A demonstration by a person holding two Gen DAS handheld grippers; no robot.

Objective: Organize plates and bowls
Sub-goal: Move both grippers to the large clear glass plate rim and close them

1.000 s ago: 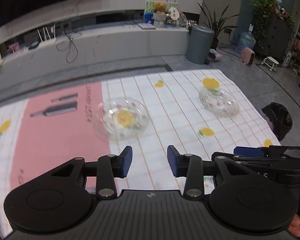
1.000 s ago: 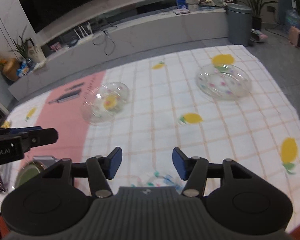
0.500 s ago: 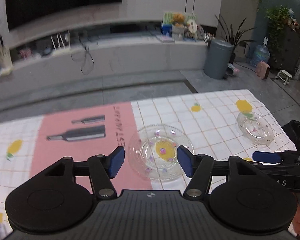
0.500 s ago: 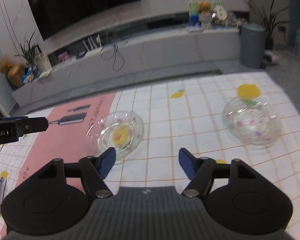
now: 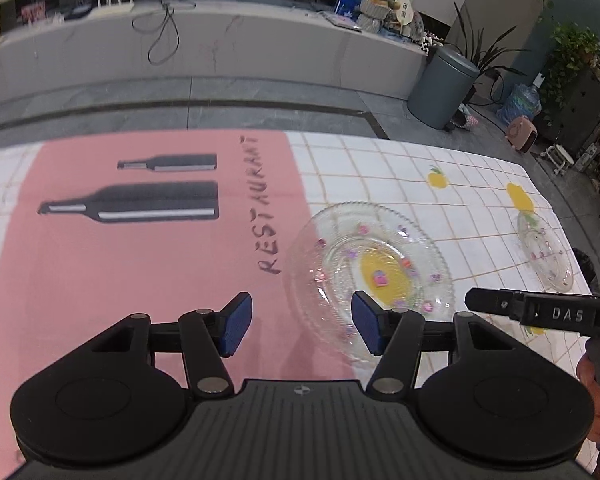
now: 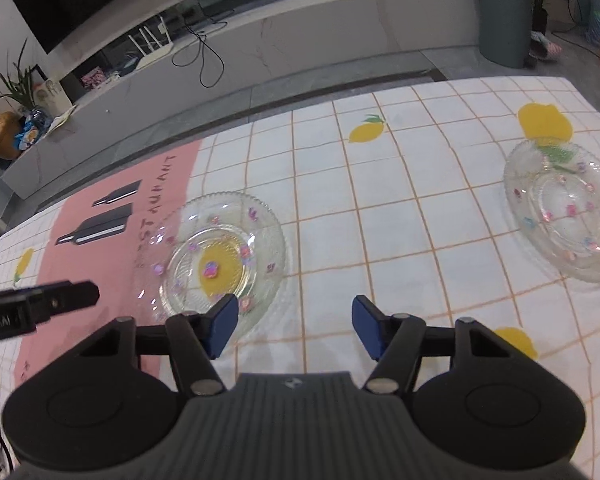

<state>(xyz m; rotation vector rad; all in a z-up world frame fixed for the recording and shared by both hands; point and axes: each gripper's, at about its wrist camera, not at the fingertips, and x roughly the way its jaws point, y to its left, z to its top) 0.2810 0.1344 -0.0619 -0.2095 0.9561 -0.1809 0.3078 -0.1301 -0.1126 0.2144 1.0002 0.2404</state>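
Note:
A clear glass plate with small flower prints (image 5: 370, 268) sits on the tablecloth at the edge of the pink panel; it also shows in the right wrist view (image 6: 220, 264). A second glass plate (image 6: 568, 212) sits at the far right, small in the left wrist view (image 5: 546, 256). My left gripper (image 5: 302, 326) is open and empty, its right finger over the first plate's near rim. My right gripper (image 6: 296, 326) is open and empty, its left finger at that plate's near right rim. Each gripper's body shows in the other's view.
The table has a checked cloth with lemon prints (image 6: 380, 200) and a pink panel with bottle prints (image 5: 120, 240). Beyond the far edge are a grey floor, a low TV bench (image 5: 220, 44), a grey bin (image 5: 442, 88) and plants.
Both grippers have moved forward and down toward the left plate, which now looks larger and nearer. Both stay open.

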